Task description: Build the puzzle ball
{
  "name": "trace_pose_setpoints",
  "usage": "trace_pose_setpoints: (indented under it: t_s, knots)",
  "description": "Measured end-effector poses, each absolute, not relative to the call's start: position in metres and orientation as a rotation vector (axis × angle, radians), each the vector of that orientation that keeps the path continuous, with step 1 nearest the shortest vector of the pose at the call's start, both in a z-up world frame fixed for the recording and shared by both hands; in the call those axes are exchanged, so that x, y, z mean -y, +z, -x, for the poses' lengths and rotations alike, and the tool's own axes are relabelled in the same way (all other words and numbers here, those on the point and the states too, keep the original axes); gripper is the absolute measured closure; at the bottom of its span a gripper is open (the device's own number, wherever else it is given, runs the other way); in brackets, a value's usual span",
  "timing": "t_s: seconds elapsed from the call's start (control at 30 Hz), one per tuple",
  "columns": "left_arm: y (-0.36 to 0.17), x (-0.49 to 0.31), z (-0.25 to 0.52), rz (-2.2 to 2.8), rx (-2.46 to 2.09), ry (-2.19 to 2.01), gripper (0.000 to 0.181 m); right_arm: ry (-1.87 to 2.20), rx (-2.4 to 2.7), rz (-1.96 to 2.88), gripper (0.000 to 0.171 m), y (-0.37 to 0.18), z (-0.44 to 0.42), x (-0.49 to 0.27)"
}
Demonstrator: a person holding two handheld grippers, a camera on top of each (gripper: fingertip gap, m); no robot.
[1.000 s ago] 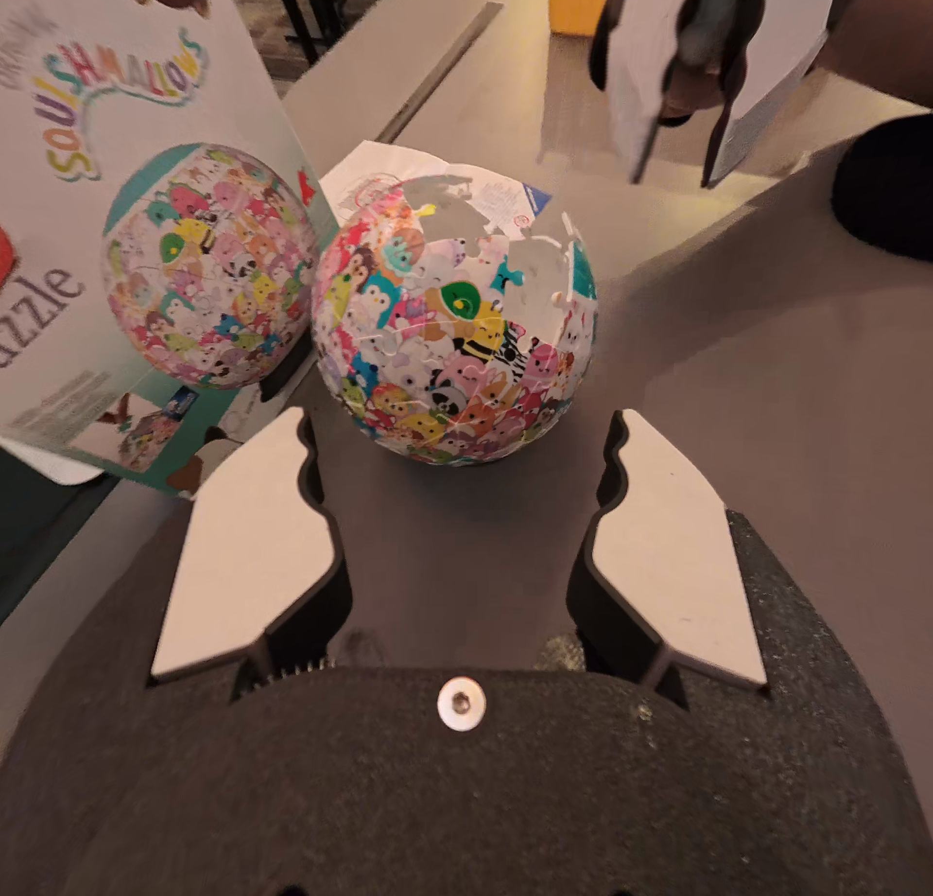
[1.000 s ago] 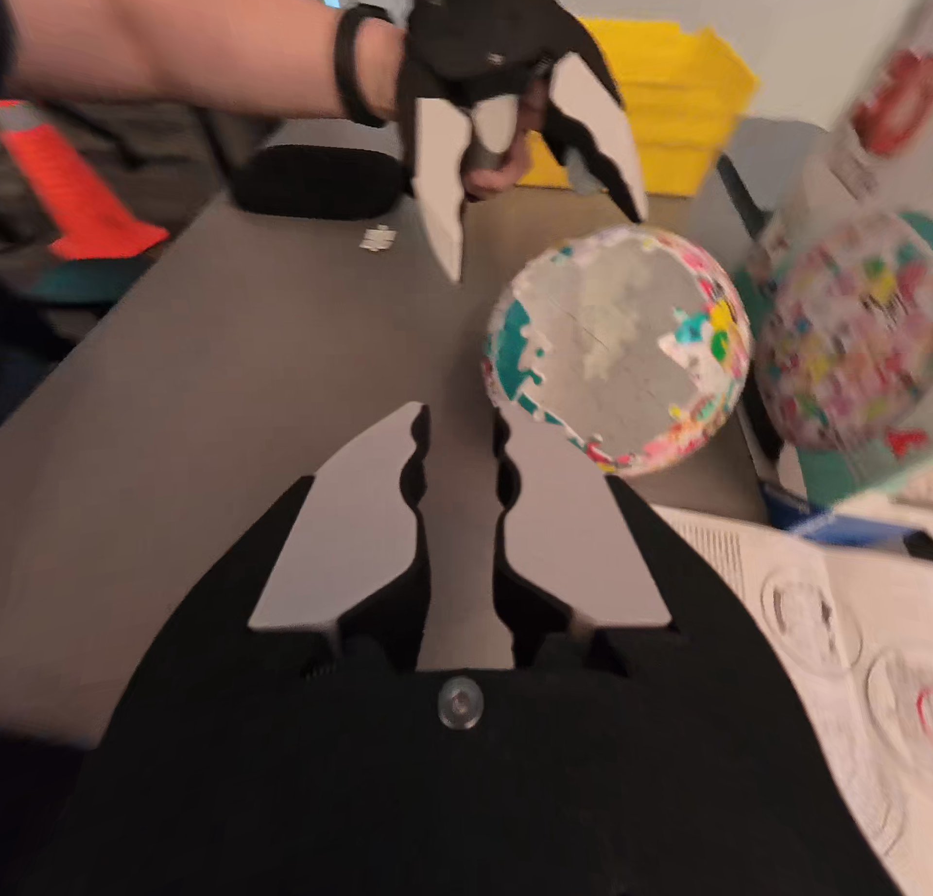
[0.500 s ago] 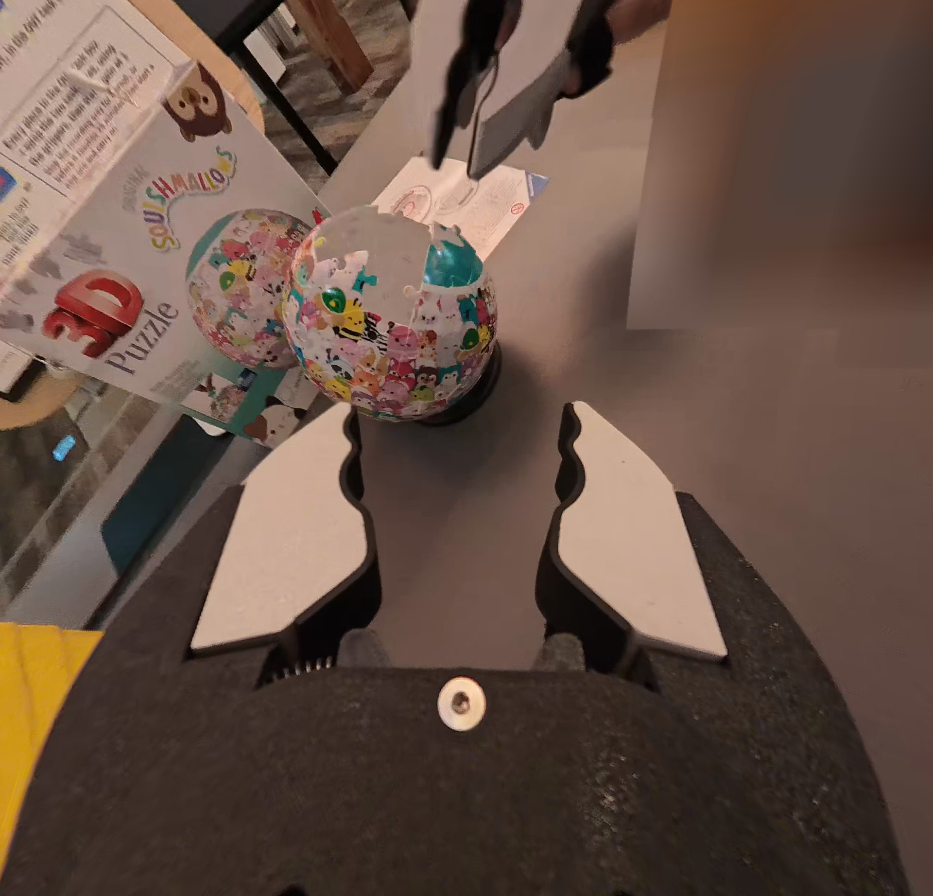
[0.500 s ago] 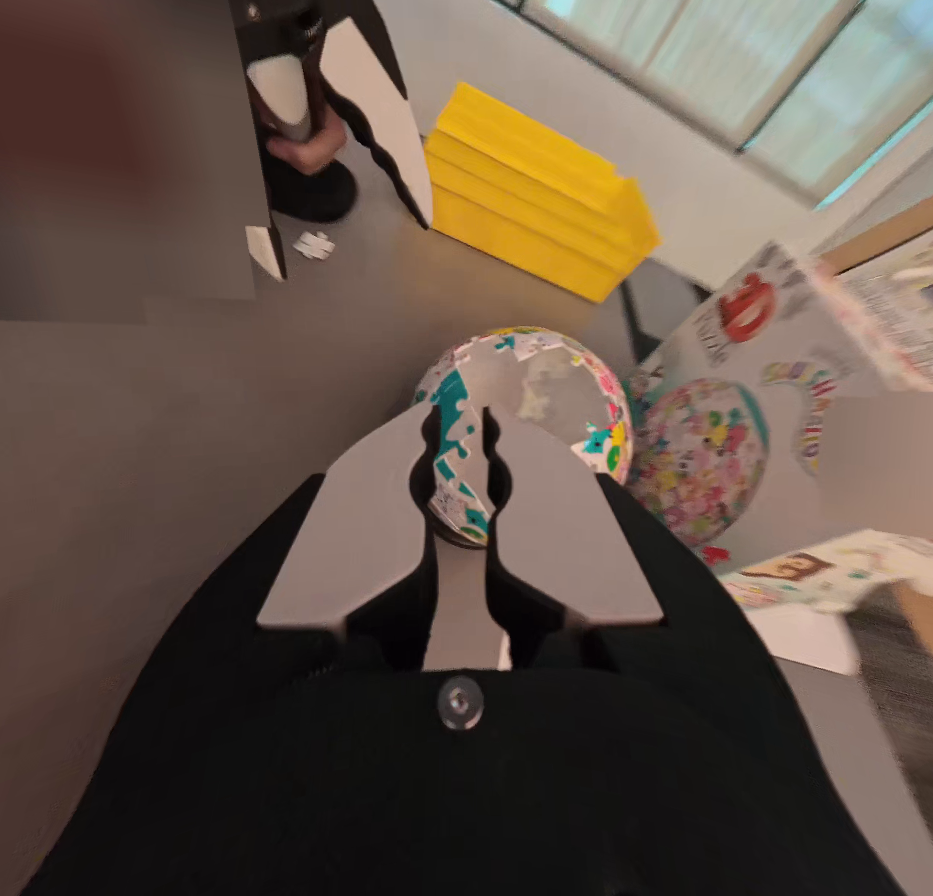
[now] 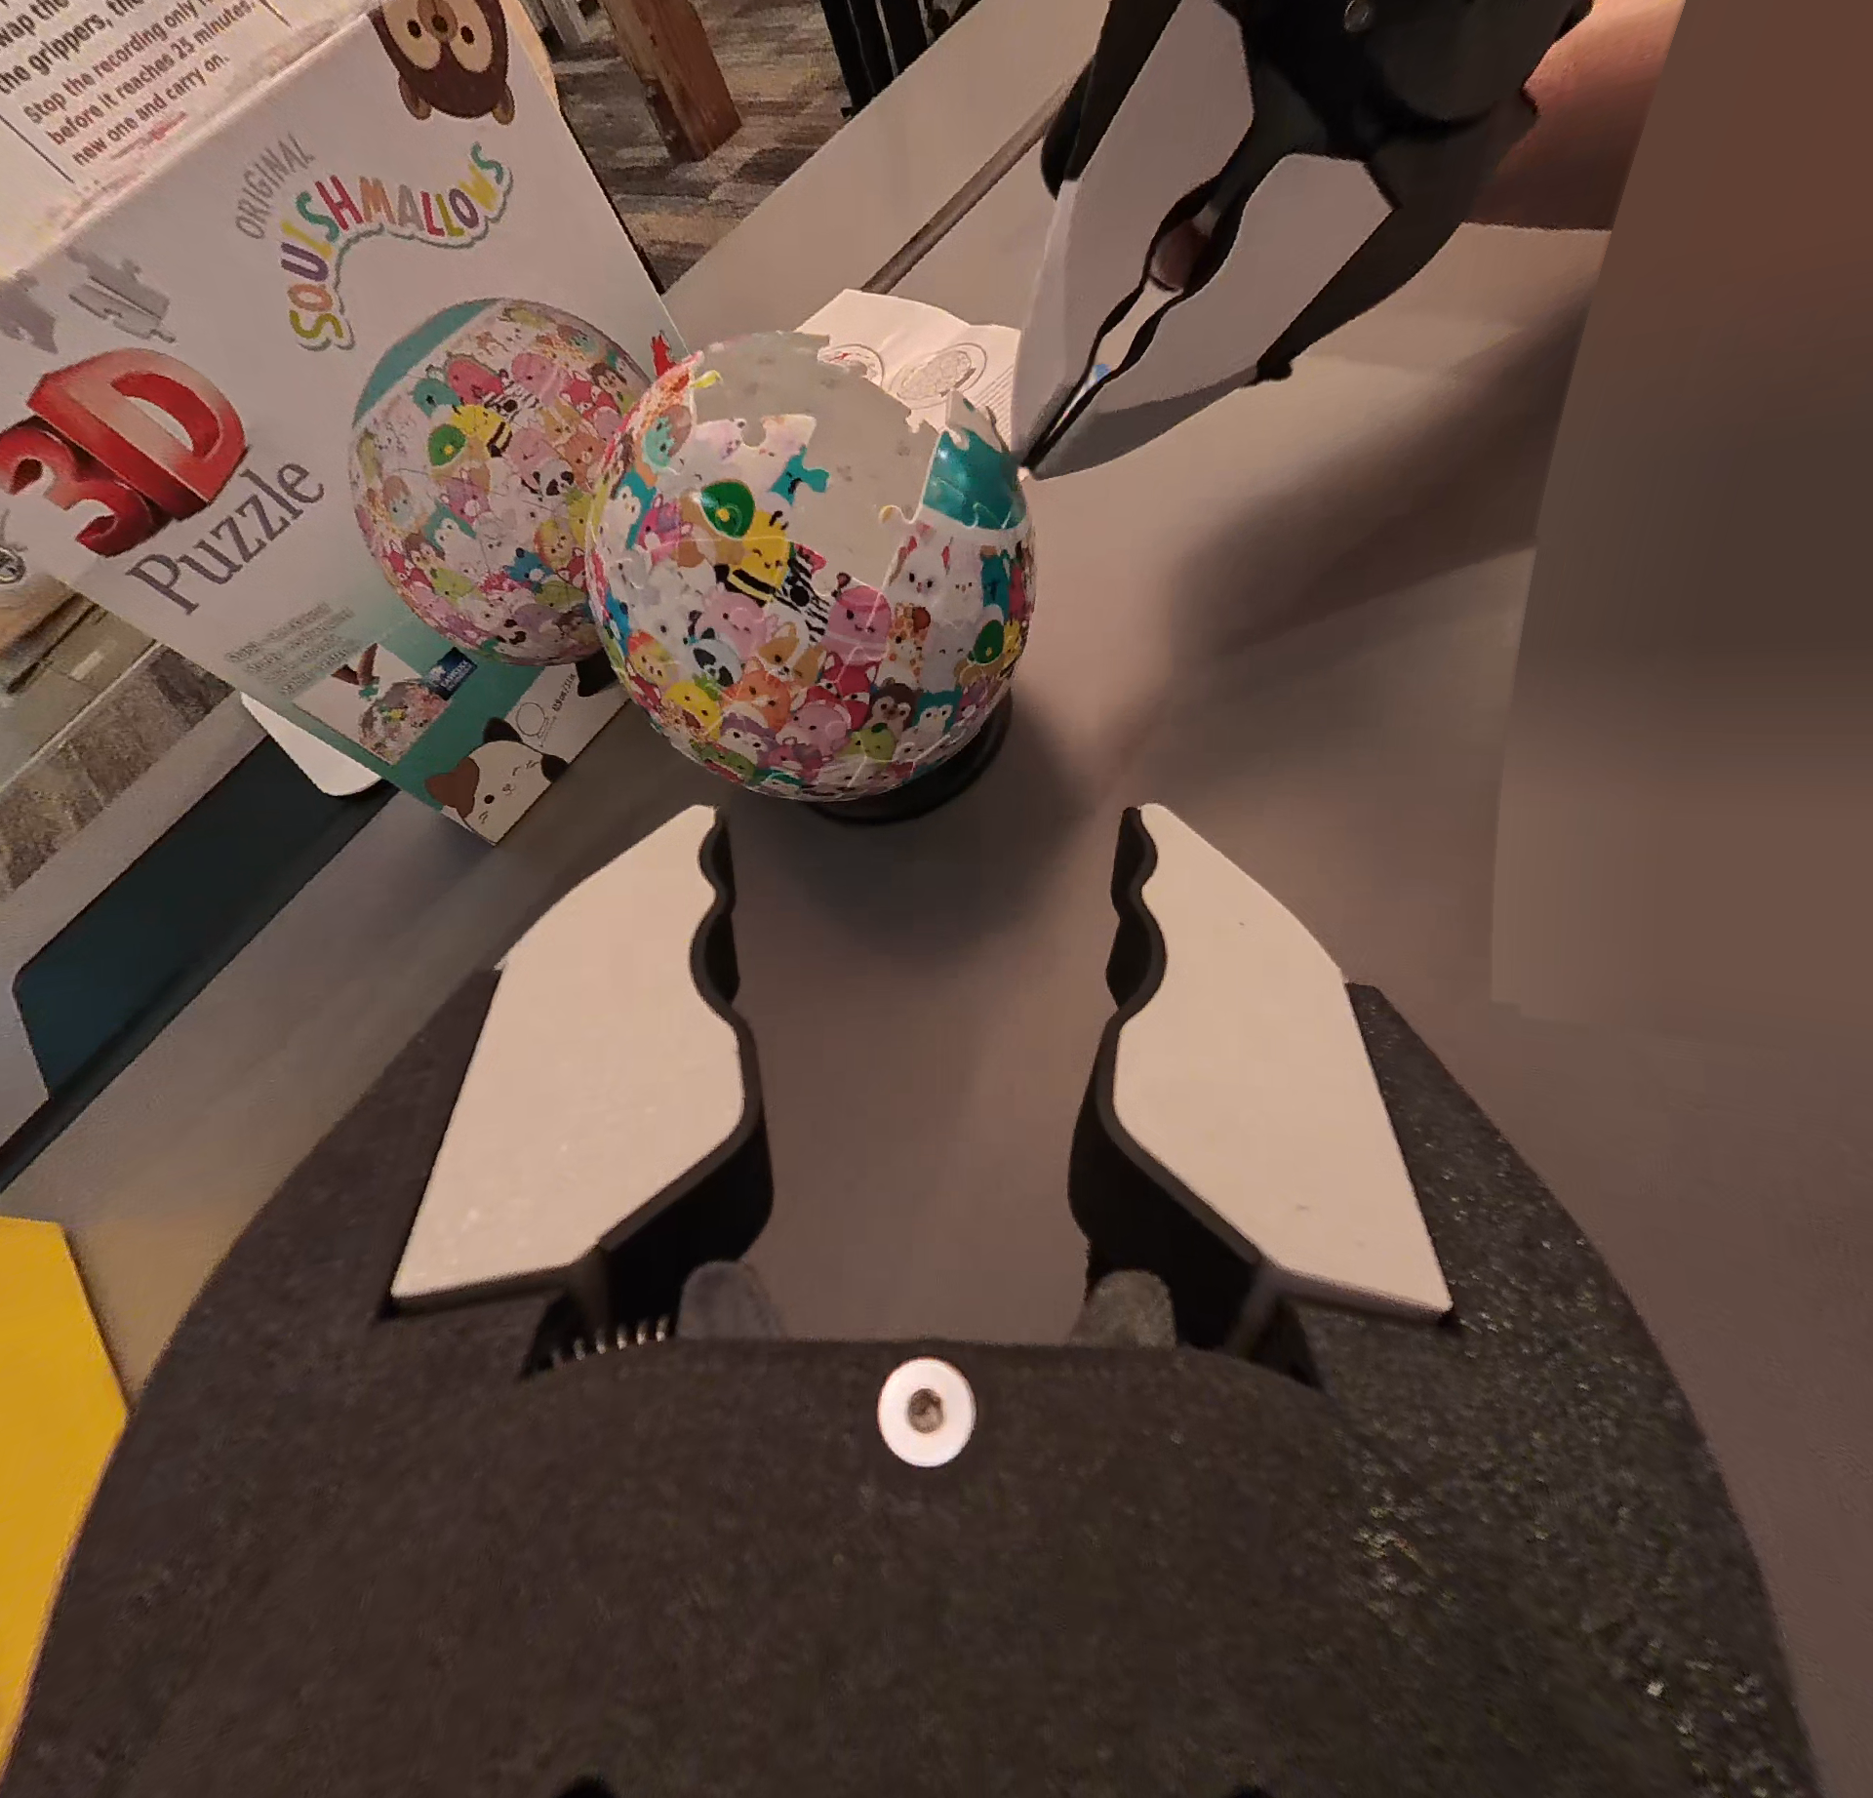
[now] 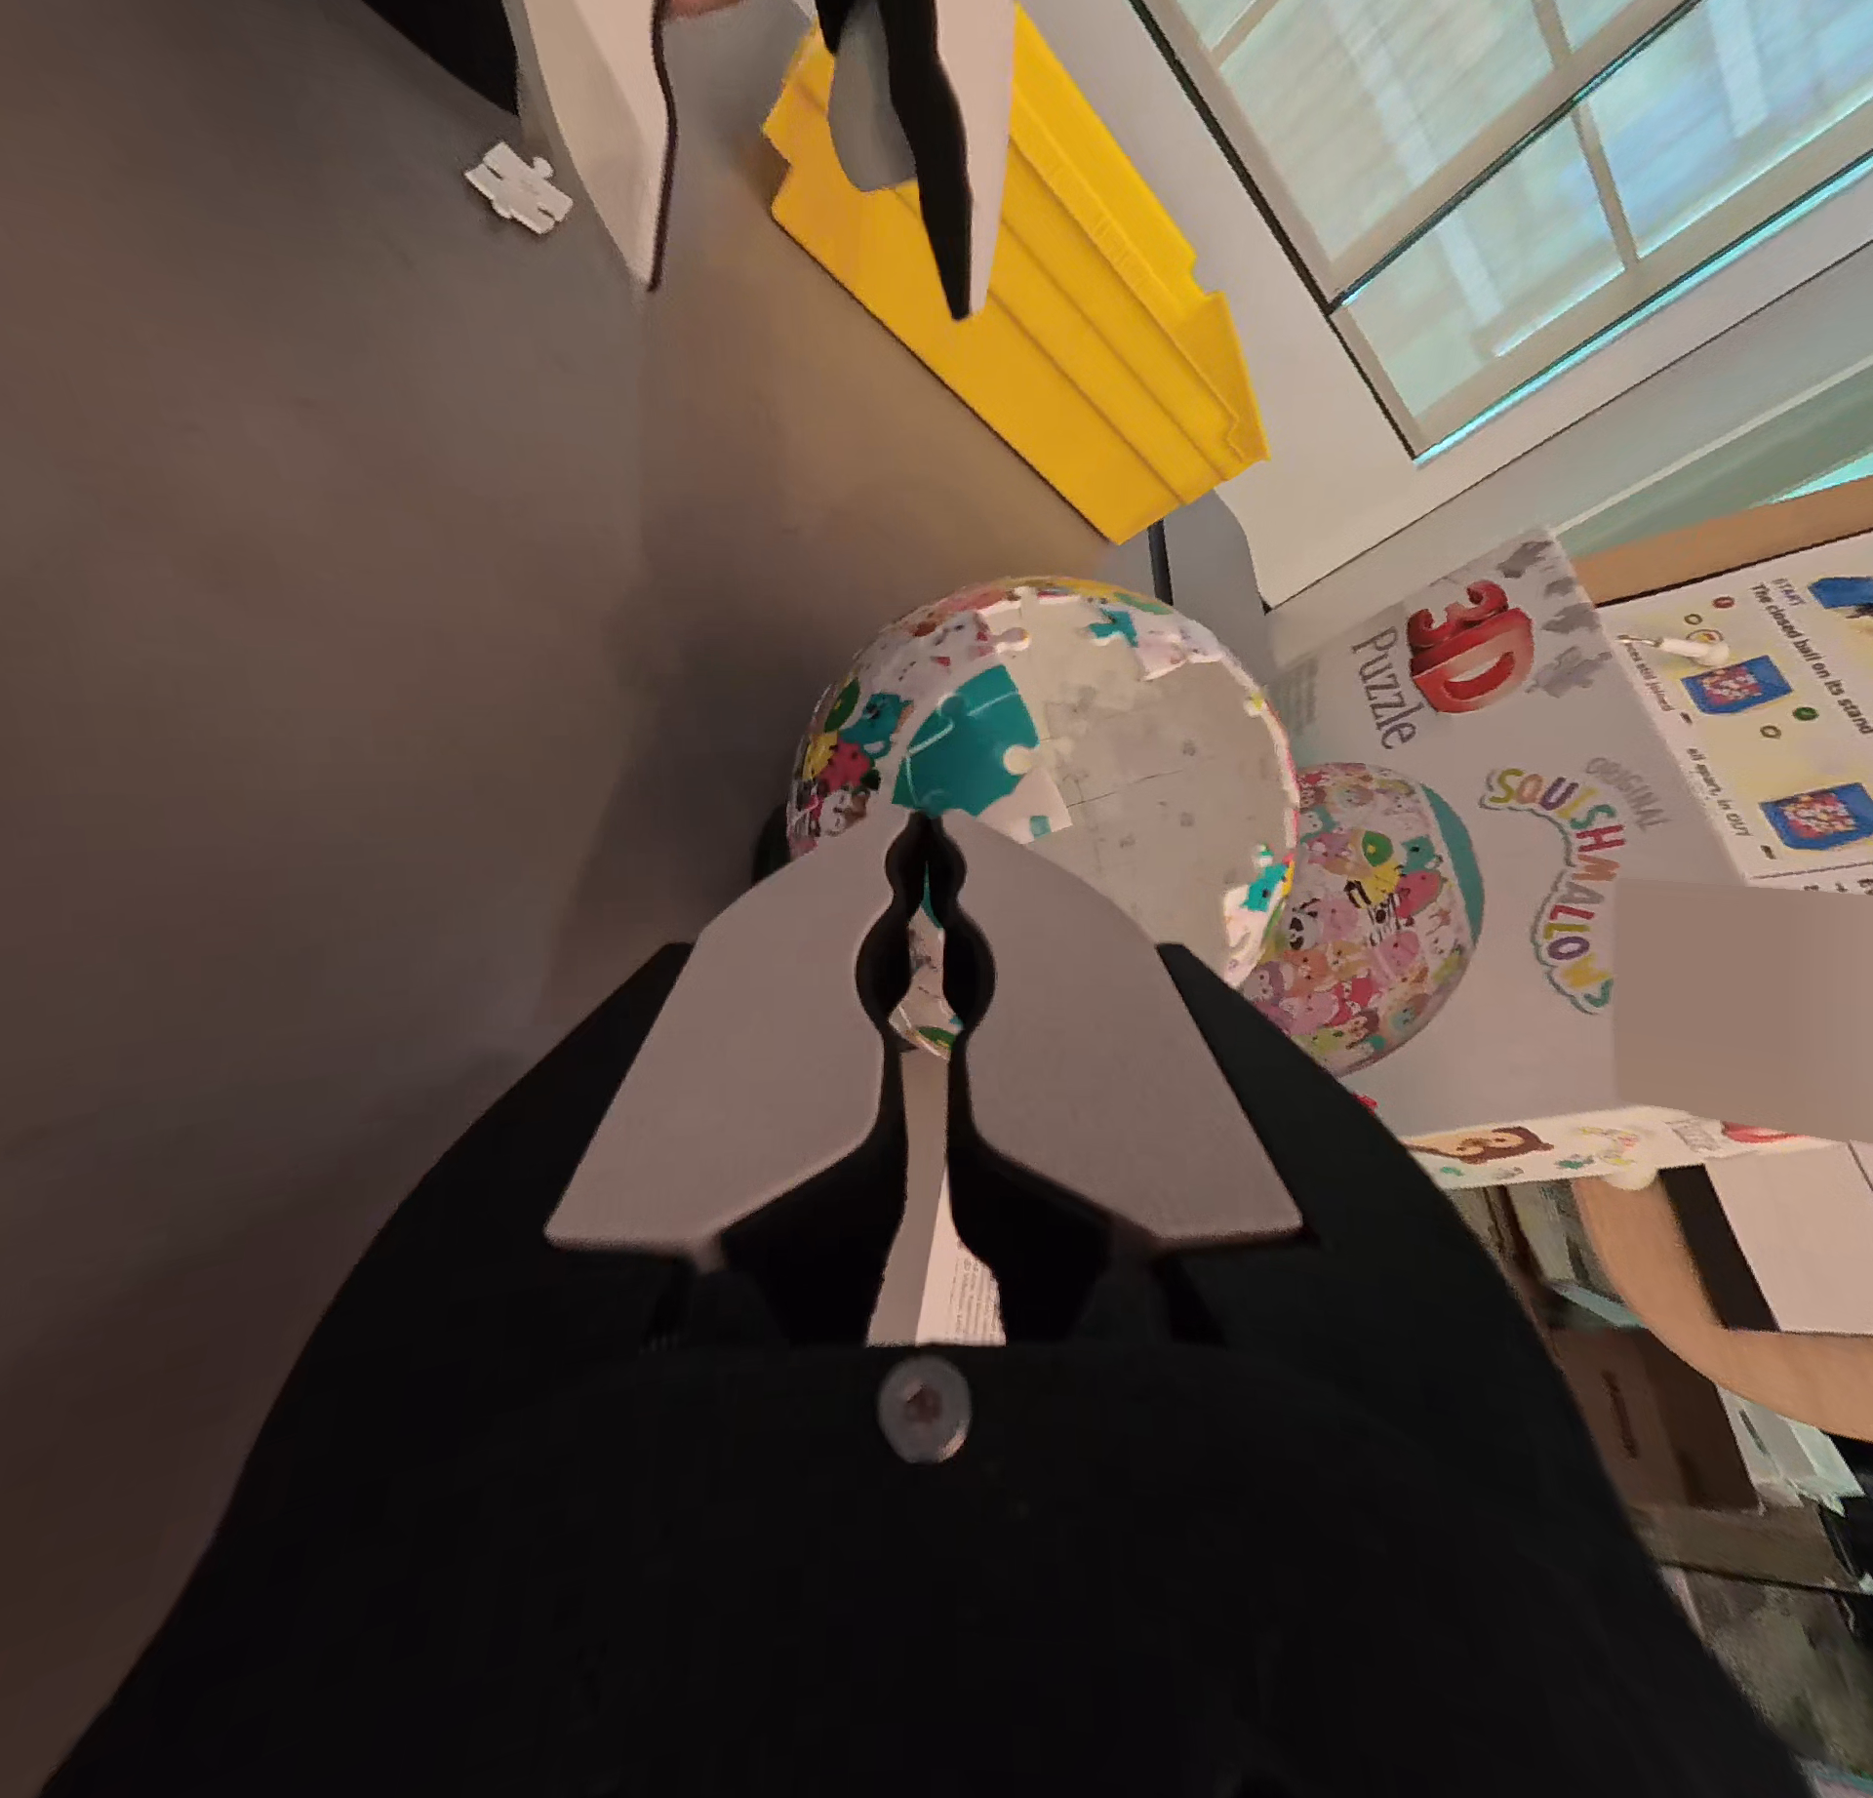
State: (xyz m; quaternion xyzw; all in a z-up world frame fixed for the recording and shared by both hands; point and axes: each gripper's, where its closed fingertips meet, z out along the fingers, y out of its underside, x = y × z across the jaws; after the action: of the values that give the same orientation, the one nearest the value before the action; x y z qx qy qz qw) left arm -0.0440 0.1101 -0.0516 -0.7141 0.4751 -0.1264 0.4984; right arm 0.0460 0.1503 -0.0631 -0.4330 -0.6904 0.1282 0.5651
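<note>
puzzle ball (image 5: 811,594): part-built, on dark stand on counter (image 5: 1267,695) | left hand-held gripper (image 5: 922,868): released, empty, near ball | right hand-held gripper (image 6: 924,837): clenched, tips at ball's teal patch; piece held: cannot tell

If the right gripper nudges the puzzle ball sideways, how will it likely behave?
The puzzle ball is round and only rests on a small dark stand, so it would probably roll off. Its shell looks thin with pieces missing on top, so likely light and easily dented. The right gripper looks shut at its teal patch.
</note>
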Motion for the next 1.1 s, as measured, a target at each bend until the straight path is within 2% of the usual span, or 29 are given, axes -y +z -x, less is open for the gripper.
trace_pose_setpoints:
  t_s: [0.3, 0.33, 0.37, 0.4, 0.5, 0.57, 0.77, 1.0, 1.1]
  knots:
    - [-0.055, -0.102, 0.046, 1.738, -1.164, -0.304, 0.110, 0.450, 1.617, 1.087, 0.170, -0.057, -0.059, -0.149]
    - [-0.056, -0.101, 0.047, 1.742, -1.164, -0.304, 0.110, 0.519, 1.615, 1.123, 0.165, -0.054, -0.062, -0.153]
    - [-0.056, -0.100, 0.048, 1.744, -1.169, -0.302, 0.110, 0.599, 1.617, 1.174, 0.149, -0.051, -0.063, -0.159]
    - [-0.057, -0.099, 0.048, 1.745, -1.175, -0.296, 0.110, 0.686, 1.651, 1.231, 0.140, -0.052, -0.064, -0.161]
    - [-0.060, -0.095, 0.048, 1.747, -1.198, -0.281, 0.110, 0.877, 1.793, 1.311, 0.132, -0.049, -0.061, -0.160]
    - [-0.061, -0.092, 0.048, 1.745, -1.214, -0.273, 0.110, 0.914, 1.917, 1.346, 0.137, -0.054, -0.057, -0.156]
    - [-0.062, -0.083, 0.047, 1.744, -1.243, -0.274, 0.110, 0.845, 2.171, 1.432, 0.138, -0.076, -0.046, -0.156]
    - [-0.070, -0.068, 0.046, 1.738, -1.296, -0.260, 0.109, 0.888, 2.334, 1.529, 0.158, -0.084, -0.044, -0.152]
    - [-0.073, -0.061, 0.044, 1.738, -1.318, -0.272, 0.109, 0.884, 2.372, 1.556, 0.160, -0.086, -0.045, -0.152]
